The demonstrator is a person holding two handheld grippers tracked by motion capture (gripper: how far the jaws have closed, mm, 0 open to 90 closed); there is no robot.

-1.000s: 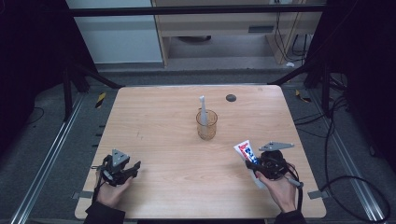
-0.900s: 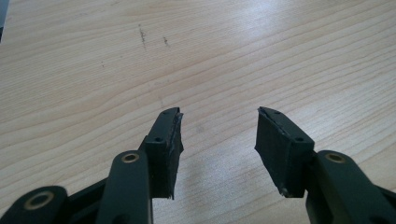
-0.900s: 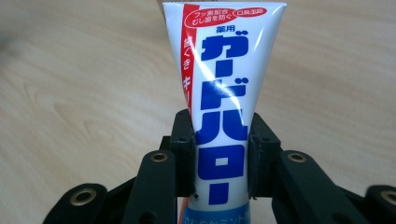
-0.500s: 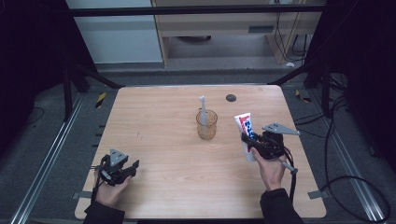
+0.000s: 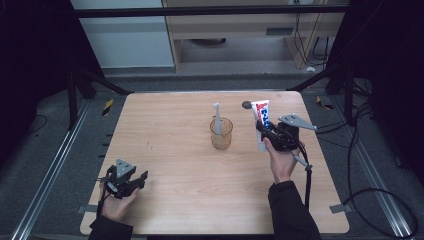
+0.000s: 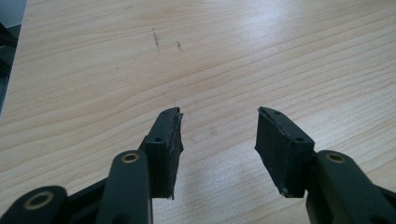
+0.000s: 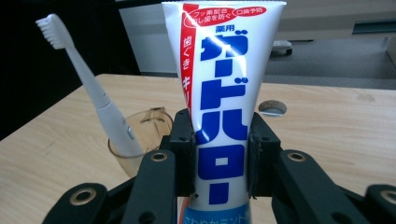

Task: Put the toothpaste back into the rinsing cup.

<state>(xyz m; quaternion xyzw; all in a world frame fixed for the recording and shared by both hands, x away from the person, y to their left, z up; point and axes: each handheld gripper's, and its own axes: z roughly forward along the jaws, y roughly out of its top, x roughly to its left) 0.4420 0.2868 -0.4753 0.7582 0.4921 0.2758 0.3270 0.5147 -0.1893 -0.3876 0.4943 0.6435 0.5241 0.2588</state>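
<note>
Toothpaste tube [image 7: 219,98], white, blue-lettered, upright

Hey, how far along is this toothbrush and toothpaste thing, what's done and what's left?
Done: the toothbrush already stands in the glass cup. In hand: the right hand-held gripper is shut on the toothpaste tube, held upright beside the cup. Left, probably: getting the tube into the cup and letting go. The left hand-held gripper sits open near the table's front edge, holding nothing.
</note>
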